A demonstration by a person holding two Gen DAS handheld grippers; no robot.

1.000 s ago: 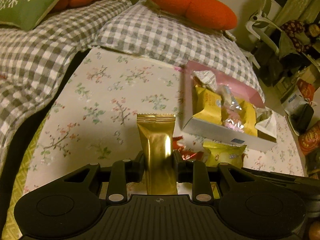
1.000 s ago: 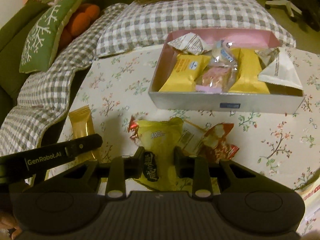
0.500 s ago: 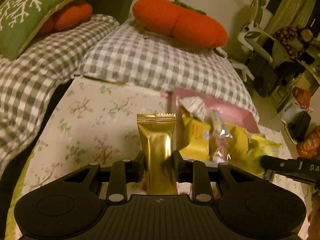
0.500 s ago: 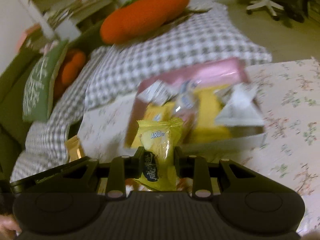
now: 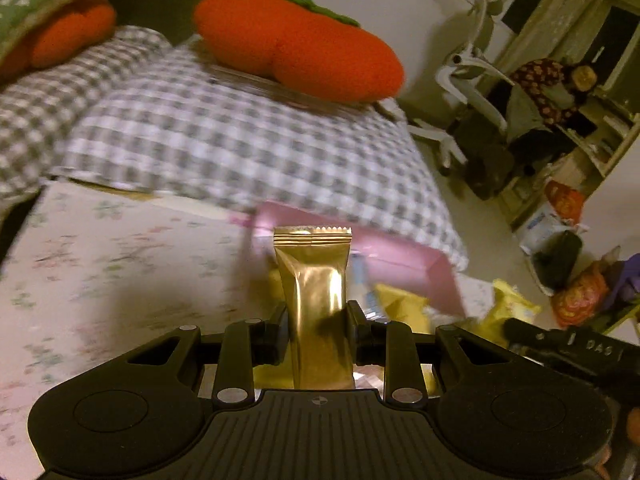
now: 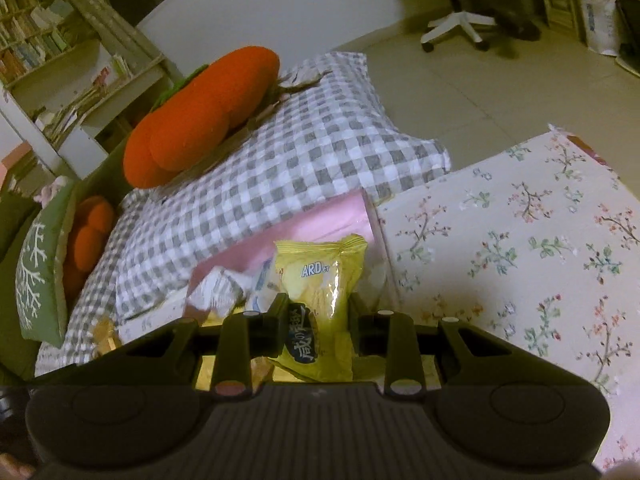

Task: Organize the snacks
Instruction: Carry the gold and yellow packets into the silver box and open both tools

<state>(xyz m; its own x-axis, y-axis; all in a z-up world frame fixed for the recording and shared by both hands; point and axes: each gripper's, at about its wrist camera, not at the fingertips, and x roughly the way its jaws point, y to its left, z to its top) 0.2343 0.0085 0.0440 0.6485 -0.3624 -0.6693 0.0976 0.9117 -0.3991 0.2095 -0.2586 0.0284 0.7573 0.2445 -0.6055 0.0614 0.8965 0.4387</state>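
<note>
Floral tablecloth (image 6: 520, 240) beside checked cushion (image 6: 280, 168).

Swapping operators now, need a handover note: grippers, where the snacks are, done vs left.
Left gripper: shut on the gold packet, held upright in front of the pink box.
Right gripper: shut on the yellow snack bag, over the box's near side.
Box sits on the floral cloth, against the checked cushion; several wrapped snacks lie inside.
Done: both items picked up and brought to the box.
Left: release both into the box. Any strays on the cloth are out of view.
</note>
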